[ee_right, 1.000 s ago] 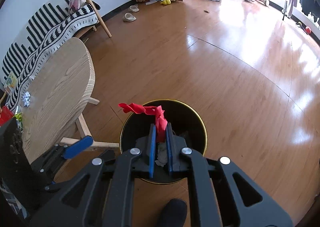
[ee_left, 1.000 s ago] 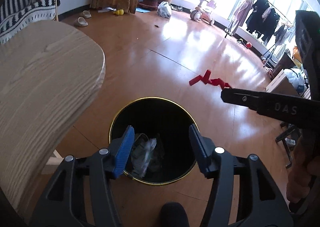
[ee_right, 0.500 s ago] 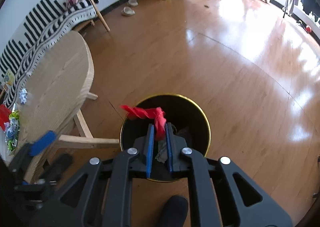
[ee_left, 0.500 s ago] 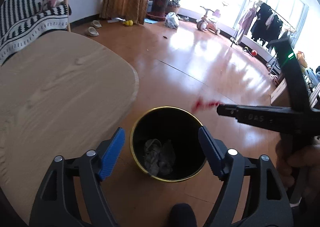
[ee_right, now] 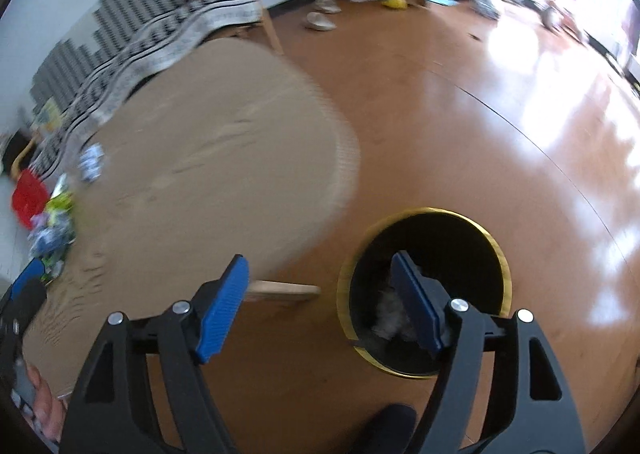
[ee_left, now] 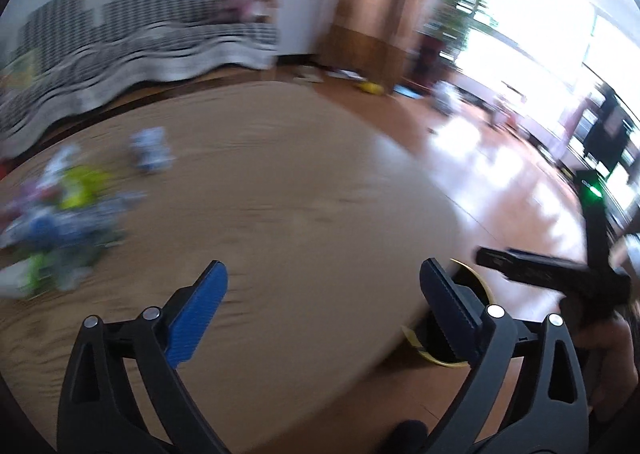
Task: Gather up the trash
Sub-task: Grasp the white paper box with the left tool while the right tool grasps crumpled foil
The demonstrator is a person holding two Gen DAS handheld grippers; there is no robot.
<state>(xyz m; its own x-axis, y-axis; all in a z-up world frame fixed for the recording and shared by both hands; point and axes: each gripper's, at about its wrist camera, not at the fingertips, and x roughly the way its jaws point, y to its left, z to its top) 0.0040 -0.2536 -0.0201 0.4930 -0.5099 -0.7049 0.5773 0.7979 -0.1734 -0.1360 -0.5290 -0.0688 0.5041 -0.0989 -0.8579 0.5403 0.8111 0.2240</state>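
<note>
Right wrist view: right gripper spread wide, empty, above the black gold-rimmed bin, crumpled trash inside. Left gripper also gaping, empty, aimed across the wooden table toward the blurred wrapper pile, likely the next pickup.

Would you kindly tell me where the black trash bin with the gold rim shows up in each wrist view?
Left wrist view: the trash bin is at lower right, mostly hidden behind the wooden table edge and the left gripper.
Right wrist view: the bin is at lower centre-right on the floor, partly behind the right gripper.
Shared landmark: the striped sofa cover beyond the table.
</note>
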